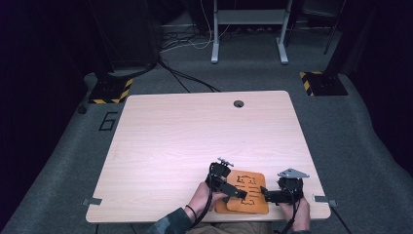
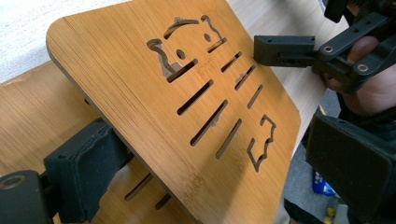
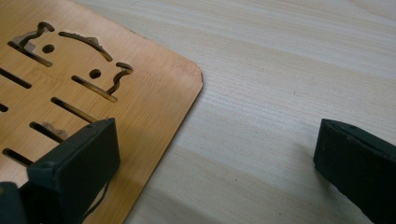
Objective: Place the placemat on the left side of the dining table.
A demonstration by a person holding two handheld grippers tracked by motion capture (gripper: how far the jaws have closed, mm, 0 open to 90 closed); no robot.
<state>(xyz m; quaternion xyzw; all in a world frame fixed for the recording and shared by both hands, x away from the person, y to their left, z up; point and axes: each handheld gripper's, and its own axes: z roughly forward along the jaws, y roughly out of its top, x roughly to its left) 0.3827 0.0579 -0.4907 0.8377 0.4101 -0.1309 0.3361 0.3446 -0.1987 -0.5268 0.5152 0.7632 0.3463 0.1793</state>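
Two slotted bamboo boards lie stacked near the table's front edge. The upper board (image 2: 116, 70) (image 1: 255, 204) is tilted up off the lower board (image 2: 32, 116). My left gripper (image 2: 217, 168) (image 1: 239, 194) straddles the upper board with its jaws wide. One pad (image 2: 84, 172) is wedged under the raised edge, the other pad (image 2: 350, 163) stands off past the opposite edge. My right gripper (image 3: 217, 158) (image 1: 267, 193) is open. One of its pads (image 3: 79, 158) rests over the board (image 3: 149, 93) near a rounded corner, the other over bare table. Its jaw tip (image 2: 282, 50) meets the board's far edge.
The light wooden table (image 1: 195, 131) stretches away behind the boards, with a cable hole (image 1: 238, 104) at the back. The front edge lies just below both hands. Stand bases with yellow-black tape (image 1: 111, 91) sit on the grey floor beyond.
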